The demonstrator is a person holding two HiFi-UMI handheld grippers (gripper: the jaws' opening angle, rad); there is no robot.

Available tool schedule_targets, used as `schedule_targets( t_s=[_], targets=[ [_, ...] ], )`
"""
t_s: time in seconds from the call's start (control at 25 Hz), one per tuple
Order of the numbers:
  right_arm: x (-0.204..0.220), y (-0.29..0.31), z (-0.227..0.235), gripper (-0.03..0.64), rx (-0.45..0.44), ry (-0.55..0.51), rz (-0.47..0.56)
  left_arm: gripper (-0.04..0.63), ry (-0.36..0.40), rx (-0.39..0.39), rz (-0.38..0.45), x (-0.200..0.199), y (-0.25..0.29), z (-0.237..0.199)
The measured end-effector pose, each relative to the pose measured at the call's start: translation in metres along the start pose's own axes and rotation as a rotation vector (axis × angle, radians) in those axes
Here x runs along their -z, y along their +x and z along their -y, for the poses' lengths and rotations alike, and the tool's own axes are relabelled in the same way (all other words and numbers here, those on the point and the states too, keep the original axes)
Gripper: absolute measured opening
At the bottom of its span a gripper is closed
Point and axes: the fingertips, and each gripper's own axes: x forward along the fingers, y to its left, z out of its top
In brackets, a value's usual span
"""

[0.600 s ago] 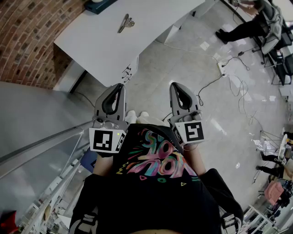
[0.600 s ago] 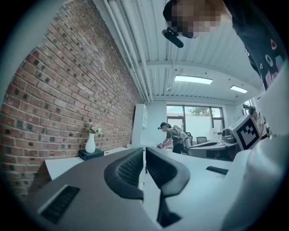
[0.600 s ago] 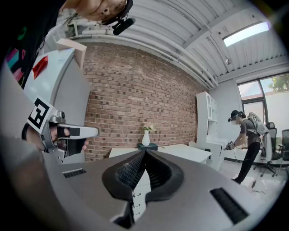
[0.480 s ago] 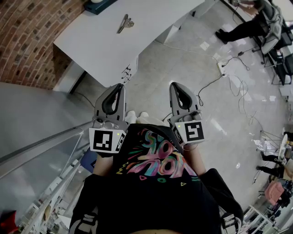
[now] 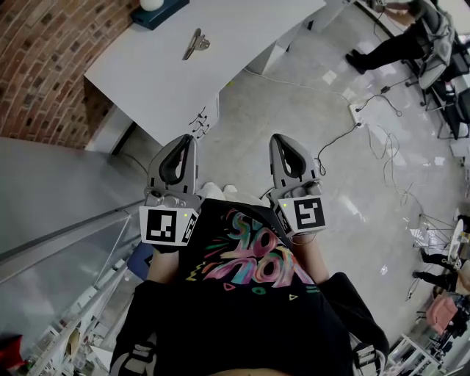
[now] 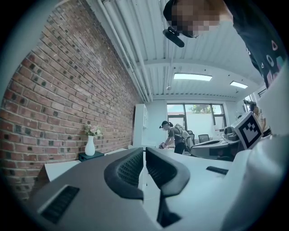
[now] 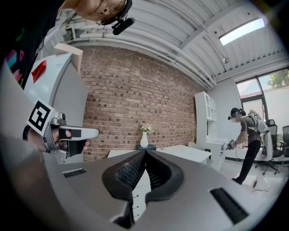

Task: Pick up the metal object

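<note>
The silver metal clip (image 5: 195, 42) is seen lying on the white rectangular table (image 5: 169, 81), well apart from both grippers; the table is set against a red brick wall (image 5: 44, 59) on a grey polished floor (image 5: 308, 110) strewn with black cables (image 5: 367, 125); the left gripper (image 5: 188, 139) and right gripper (image 5: 278, 139) are held fully closed with nothing between their jaws; compared with 0.6 s ago, the clip is shown slightly lower in the head view.

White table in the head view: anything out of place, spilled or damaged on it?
Nothing stands out. The silver metal clip lies flat and alone on the white table, well inside its edges; a white vase stands upright on a dark teal base at the far end. No spill or damage shows.
</note>
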Motion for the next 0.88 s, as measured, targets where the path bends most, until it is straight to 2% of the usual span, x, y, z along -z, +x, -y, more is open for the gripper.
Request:
schedule_targets(
  t_s=[0.24, 0.44, 0.64, 0.88],
  targets=[
    [0.012, 0.002, 0.012, 0.018, -0.005, 0.015, -0.018, 0.035, 0.02, 0.0, -0.002, 0.0, 0.014, 0.003],
    [0.018, 0.028, 0.03, 0.018, 0.023, 0.044, -0.053, 0.035, 0.013, 0.0, -0.015, 0.007, 0.044, -0.009],
    [0.023, 0.086, 0.052, 0.018, 0.013, 0.046, -0.062, 0.035, 0.002, 0.012, -0.022, 0.013, 0.099, -0.041],
    [0.013, 0.181, 0.084, 0.018, 0.031, 0.037, -0.09, 0.035, -0.013, 0.004, -0.019, 0.012, 0.178, -0.103]
  ],
)
